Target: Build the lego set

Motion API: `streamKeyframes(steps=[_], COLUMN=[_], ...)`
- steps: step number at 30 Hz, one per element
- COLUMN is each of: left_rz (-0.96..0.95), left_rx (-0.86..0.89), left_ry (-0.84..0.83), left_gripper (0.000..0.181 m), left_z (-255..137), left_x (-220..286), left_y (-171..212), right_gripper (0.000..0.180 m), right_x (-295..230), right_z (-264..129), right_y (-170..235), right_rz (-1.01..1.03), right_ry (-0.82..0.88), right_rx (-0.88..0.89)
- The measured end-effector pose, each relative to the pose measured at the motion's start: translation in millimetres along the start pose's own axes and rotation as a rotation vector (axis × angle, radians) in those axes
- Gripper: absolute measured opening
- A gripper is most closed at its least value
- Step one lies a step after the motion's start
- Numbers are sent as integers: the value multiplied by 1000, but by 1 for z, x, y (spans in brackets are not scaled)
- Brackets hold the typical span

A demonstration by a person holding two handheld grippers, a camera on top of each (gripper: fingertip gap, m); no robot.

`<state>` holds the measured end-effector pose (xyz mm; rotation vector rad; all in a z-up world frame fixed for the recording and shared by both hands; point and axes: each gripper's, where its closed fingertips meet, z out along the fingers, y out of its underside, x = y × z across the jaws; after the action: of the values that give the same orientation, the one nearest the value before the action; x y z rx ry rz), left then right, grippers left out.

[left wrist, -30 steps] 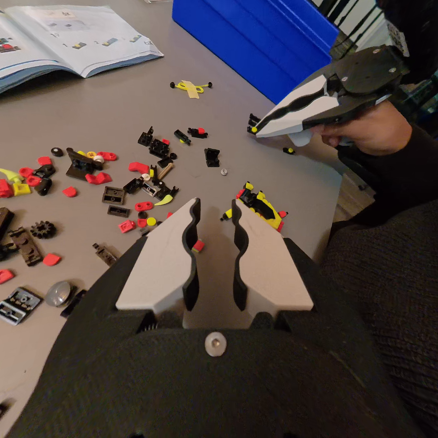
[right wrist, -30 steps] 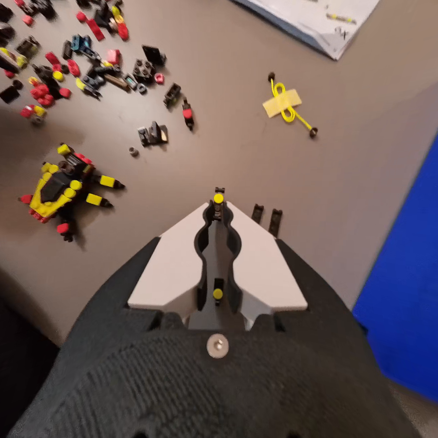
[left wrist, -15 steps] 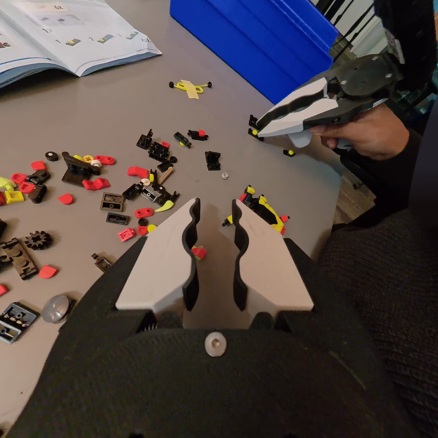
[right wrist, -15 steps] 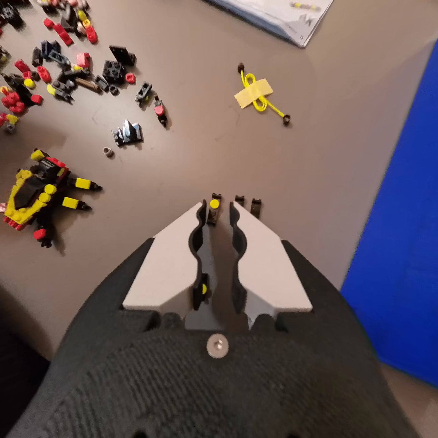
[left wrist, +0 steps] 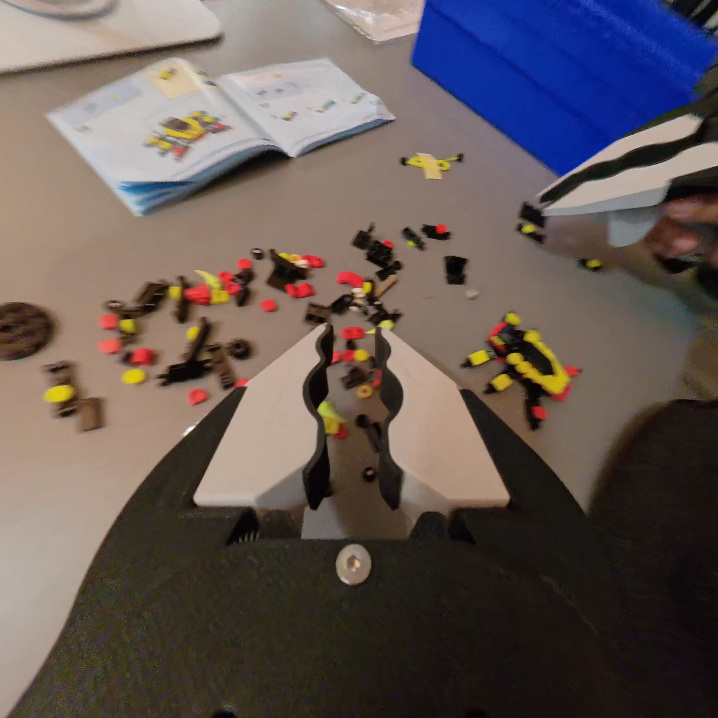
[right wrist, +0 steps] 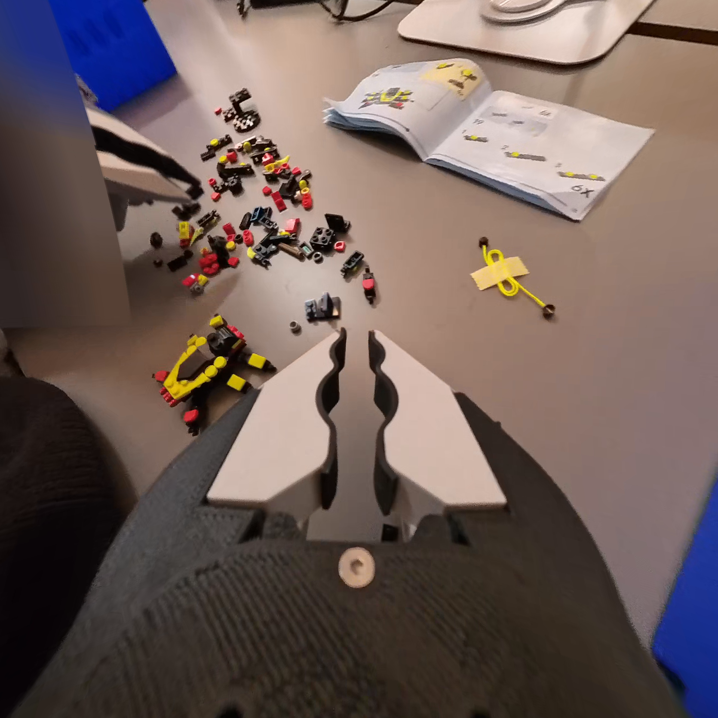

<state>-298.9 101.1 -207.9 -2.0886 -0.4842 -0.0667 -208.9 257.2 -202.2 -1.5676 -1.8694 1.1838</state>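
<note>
A partly built yellow, black and red model (left wrist: 524, 361) lies on the grey table; it also shows in the right wrist view (right wrist: 202, 373). A pile of loose black, red and yellow pieces (left wrist: 241, 311) spreads to its left, also seen in the right wrist view (right wrist: 264, 217). My left gripper (left wrist: 353, 332) is open and empty, above the near edge of that pile. My right gripper (right wrist: 356, 334) is narrowly open and empty, over bare table to the right of the model. In the left wrist view it (left wrist: 540, 206) hovers just above small black pieces with a yellow stud (left wrist: 530, 225).
An open instruction booklet (left wrist: 217, 120) (right wrist: 485, 132) lies at the back. A taped yellow string (left wrist: 429, 165) (right wrist: 501, 276) lies on its own. A blue bin (left wrist: 563, 70) stands at the far right. A black disc (left wrist: 23, 330) lies at the far left. A white stand base (right wrist: 505, 31) sits behind. Tip to tip, the grippers are about 20 centimeters apart. Between my left fingertips and the black disc (left wrist: 23, 330) there is roughly 15 centimeters.
My right gripper opened, left the black piece with the yellow stud on the table, and drew back and up. My left gripper moved left over the loose pieces and stayed open.
</note>
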Motion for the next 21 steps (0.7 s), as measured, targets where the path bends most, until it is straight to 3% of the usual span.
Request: streamKeyframes(steps=[6,10,13,21], left_rz=[132,11,25,45], left_rx=[-10,-64,-101,-183], left_ry=[-276,-212,-168,-251], left_gripper=[0,1,0,11], left_z=[-30,-40,-43,-50], left_x=[-57,-66,-59,-77], left_y=[5,23,34,53], right_gripper=[10,12,12,12], right_x=[-7,-7,-6,-8], right_z=[13,19,23,32], right_y=[0,-5,-8,-9], right_rz=[-78,-64,-53,-59], right_ry=[-19,-45,-61,-87], right_rx=[-37,-29,-23,-41])
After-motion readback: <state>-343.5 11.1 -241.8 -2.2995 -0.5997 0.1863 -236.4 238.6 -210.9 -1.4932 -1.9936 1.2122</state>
